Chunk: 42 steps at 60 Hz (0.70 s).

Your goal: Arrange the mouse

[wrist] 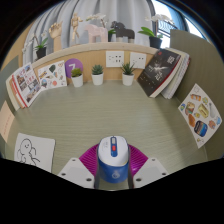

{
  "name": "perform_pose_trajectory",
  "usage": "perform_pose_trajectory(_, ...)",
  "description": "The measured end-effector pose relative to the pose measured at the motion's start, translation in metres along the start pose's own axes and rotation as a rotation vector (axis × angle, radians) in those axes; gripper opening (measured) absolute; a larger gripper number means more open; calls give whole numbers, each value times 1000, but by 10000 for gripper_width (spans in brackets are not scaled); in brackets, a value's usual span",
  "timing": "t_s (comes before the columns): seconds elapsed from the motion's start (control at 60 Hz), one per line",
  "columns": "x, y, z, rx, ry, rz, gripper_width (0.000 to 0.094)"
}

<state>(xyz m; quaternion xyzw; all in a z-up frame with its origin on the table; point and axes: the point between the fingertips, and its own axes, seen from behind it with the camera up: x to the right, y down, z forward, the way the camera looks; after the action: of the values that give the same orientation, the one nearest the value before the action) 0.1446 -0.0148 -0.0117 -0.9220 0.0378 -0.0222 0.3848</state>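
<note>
A pale wooden table (110, 115) fills the middle of the frame. At lower centre a white and blue mouse (111, 160) rests on a round purple mat (92, 155). At lower left lies a sheet with a line drawing (32, 152). An open magazine (25, 84) lies at left, and another booklet (199, 112) at right. Along the far edge stand three small potted plants (97, 74), and an open book (162, 72) leans at upper right.

Our view: from the gripper, low over the table (110, 120), facing forward.
Faces: shelf wall (100, 55), seemingly far.
</note>
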Motion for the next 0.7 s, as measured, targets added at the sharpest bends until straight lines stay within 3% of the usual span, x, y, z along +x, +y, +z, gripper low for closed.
perform_pose_trajectory(0.2,1,0,-3,-77,-11,16,350)
perform_pose_trajectory(0.267,2,-17,-14,-52,9,13,351)
perform_pose_trajectory(0.533,-66,-170,-136,265,-5,1,351)
perform_pose_trajectory(0.7,-164,-198,-210,381,-68,-8,350)
